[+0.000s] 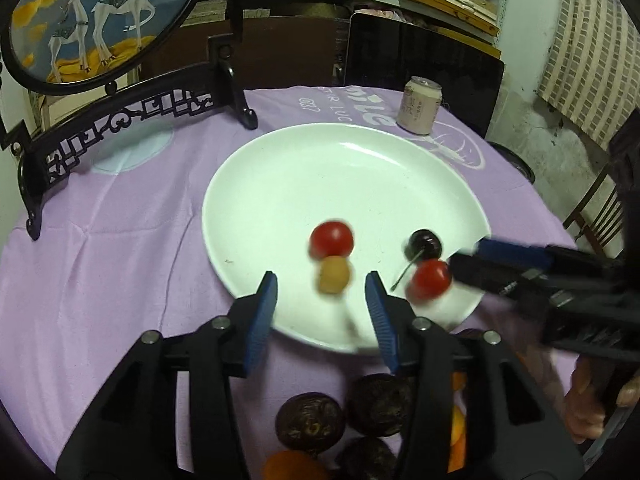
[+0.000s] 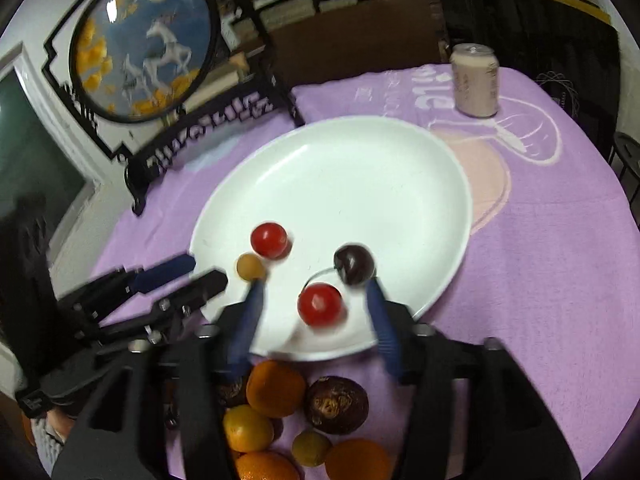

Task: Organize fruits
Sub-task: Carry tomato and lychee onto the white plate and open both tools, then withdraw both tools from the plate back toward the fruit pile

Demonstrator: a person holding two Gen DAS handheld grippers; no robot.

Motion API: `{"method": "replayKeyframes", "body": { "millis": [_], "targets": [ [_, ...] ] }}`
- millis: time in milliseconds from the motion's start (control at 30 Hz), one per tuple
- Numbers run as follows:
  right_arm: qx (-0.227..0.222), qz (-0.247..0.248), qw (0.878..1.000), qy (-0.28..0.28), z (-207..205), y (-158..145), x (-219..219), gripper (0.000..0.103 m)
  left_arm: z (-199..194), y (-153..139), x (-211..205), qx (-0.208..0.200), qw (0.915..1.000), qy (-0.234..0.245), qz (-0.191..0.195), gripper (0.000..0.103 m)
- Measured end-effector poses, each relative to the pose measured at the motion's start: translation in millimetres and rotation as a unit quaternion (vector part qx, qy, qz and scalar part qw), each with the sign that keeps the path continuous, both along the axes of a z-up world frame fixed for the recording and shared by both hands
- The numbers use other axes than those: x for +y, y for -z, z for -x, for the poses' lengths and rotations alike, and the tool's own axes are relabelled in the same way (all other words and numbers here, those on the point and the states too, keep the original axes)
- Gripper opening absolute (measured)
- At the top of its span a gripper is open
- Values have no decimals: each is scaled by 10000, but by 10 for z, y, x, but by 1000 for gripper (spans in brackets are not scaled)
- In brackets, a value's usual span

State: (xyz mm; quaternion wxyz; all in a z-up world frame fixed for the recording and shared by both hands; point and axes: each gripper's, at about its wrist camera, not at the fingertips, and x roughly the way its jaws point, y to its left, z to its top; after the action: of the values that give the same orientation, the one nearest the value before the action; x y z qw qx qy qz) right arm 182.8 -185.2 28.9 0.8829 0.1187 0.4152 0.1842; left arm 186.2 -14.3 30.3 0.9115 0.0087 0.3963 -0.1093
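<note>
A white plate (image 1: 304,168) (image 2: 360,168) lies on the purple cloth. On its near part lie two red cherry tomatoes (image 1: 332,238) (image 1: 429,279), a small yellow fruit (image 1: 334,275) and a dark cherry (image 1: 423,245) with a stem. My left gripper (image 1: 322,286) is open and empty, its blue pads on either side of the yellow fruit. My right gripper (image 2: 316,286) is open and empty over the plate's near rim, with a red tomato (image 2: 320,304) between its pads and the cherry (image 2: 354,264) by its right fingertip. Each gripper shows in the other's view.
Near the plate's front edge lie oranges (image 2: 276,388), dark wrinkled passion fruits (image 2: 336,404) (image 1: 310,420) and a small green-yellow fruit (image 2: 311,447). A pink can (image 1: 420,105) stands behind the plate. A black-framed deer screen (image 1: 100,20) stands at back left.
</note>
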Motion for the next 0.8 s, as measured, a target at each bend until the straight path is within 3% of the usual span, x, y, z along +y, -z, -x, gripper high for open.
{"method": "replayKeyframes", "body": {
  "millis": [233, 567, 700, 800],
  "targets": [
    [-215, -88, 9997, 13, 225, -102, -131, 61, 154, -28, 195, -51, 9996, -277, 3, 62],
    [-335, -35, 9992, 217, 640, -41, -318, 66, 749, 44, 486, -51, 9986, -496, -173, 71],
    [-460, -52, 9982, 382, 775, -47, -404, 87, 982, 54, 550, -49, 9989, -463, -48, 77],
    [-591, -19, 9971, 475, 878, -61, -439, 89, 1086, 65, 544, -73, 9992, -399, -26, 80]
  ]
}}
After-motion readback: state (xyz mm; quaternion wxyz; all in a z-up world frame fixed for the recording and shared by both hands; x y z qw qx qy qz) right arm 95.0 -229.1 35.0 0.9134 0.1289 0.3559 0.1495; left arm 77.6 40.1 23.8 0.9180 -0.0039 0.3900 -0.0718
